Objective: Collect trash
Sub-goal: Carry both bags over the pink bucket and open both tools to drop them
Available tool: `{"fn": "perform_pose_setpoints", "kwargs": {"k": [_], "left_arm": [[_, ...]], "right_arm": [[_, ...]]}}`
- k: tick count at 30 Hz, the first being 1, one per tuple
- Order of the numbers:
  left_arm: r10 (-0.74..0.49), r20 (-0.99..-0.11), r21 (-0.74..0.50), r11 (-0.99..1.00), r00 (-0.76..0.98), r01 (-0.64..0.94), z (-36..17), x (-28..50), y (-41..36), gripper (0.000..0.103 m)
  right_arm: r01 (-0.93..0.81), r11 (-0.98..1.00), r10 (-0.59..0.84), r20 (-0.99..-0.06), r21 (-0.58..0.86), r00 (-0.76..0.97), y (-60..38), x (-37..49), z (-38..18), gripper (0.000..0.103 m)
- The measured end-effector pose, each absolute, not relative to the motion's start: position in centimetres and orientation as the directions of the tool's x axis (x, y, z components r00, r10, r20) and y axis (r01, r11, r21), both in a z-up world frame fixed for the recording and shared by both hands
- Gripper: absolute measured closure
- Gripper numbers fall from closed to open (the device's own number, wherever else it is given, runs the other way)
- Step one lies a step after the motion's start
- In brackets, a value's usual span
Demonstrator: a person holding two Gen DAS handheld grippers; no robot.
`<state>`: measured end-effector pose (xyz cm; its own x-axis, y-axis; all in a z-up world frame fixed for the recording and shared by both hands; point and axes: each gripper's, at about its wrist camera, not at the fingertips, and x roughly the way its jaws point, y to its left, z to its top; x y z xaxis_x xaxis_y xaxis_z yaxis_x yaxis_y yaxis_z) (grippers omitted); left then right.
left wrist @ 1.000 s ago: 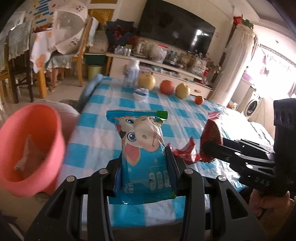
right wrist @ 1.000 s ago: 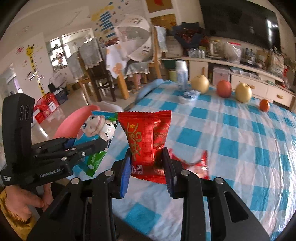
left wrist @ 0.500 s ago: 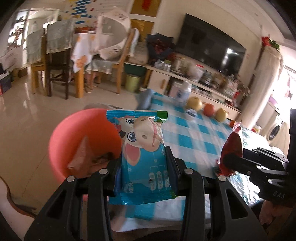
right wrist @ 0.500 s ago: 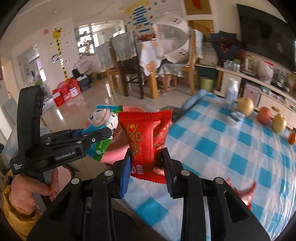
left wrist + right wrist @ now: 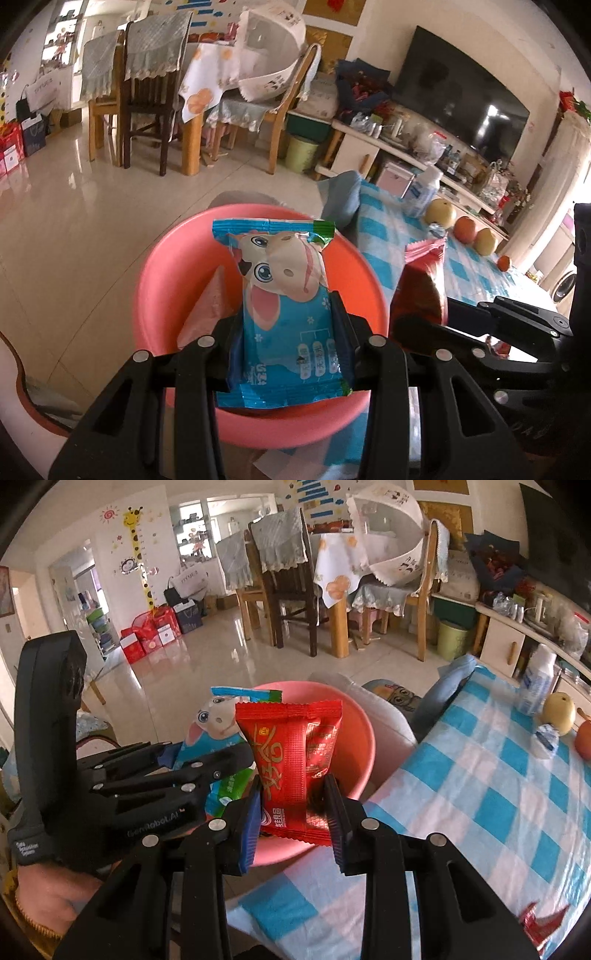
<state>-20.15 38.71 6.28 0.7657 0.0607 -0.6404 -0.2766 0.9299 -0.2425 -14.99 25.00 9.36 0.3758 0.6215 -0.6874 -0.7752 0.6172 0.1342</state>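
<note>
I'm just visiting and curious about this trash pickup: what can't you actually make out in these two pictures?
- Pink bin, left view: its bottom is hidden behind the blue wrapper and left gripper.
- Pale scrap inside the bin: too unclear to name.
- Red wrapper, right view: its small print is too fine to read.
- Red scrap on the tablecloth: cut off by the picture's edge.
</note>
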Motion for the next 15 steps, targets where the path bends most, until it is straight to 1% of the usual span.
{"fn": "perform_pose_setpoints", "kwargs": {"k": [5, 7, 8, 9, 10, 11, 12, 13, 15], "left_arm": [[0.058, -0.640, -0.262, 0.921, 0.766, -0.289, 5.5, -19.4, 39.7, 0.061], [0.061, -0.643, -0.258, 0.921, 0.763, -0.292, 5.5, -19.0, 40.0, 0.056], [0.079, -0.649, -0.246, 0.919, 0.756, -0.307, 5.4, -18.9, 40.1, 0.044], [0.091, -0.650, -0.240, 0.918, 0.754, -0.317, 5.4, -18.9, 40.2, 0.038], [0.086, -0.644, -0.245, 0.918, 0.760, -0.312, 5.4, -19.0, 40.3, 0.037], [0.080, -0.639, -0.252, 0.918, 0.765, -0.306, 5.4, -19.1, 40.4, 0.034], [0.080, -0.633, -0.258, 0.916, 0.770, -0.307, 5.4, -19.4, 40.4, 0.026], [0.087, -0.631, -0.256, 0.914, 0.771, -0.314, 5.4, -19.6, 40.5, 0.023], [0.100, -0.629, -0.251, 0.913, 0.771, -0.323, 5.3, -20.0, 40.5, 0.020]], "right_arm": [[-0.770, 0.625, 0.598, -0.713, 0.129, 0.366, 26.4, -13.5, 7.5, 0.068], [-0.768, 0.622, 0.598, -0.724, 0.149, 0.344, 26.6, -12.9, 6.8, 0.067], [-0.764, 0.628, 0.594, -0.726, 0.148, 0.348, 26.6, -12.8, 6.6, 0.064], [-0.756, 0.638, 0.589, -0.724, 0.144, 0.359, 26.4, -12.7, 6.5, 0.061], [-0.747, 0.650, 0.587, -0.719, 0.143, 0.373, 26.0, -12.6, 6.4, 0.051], [-0.738, 0.659, 0.588, -0.713, 0.148, 0.382, 25.5, -12.6, 6.5, 0.045], [-0.724, 0.672, 0.593, -0.700, 0.158, 0.398, 24.9, -12.4, 6.6, 0.031], [-0.713, 0.681, 0.597, -0.691, 0.168, 0.408, 24.3, -12.3, 6.7, 0.027], [-0.697, 0.692, 0.607, -0.672, 0.186, 0.424, 23.2, -12.3, 7.1, 0.026]]}}
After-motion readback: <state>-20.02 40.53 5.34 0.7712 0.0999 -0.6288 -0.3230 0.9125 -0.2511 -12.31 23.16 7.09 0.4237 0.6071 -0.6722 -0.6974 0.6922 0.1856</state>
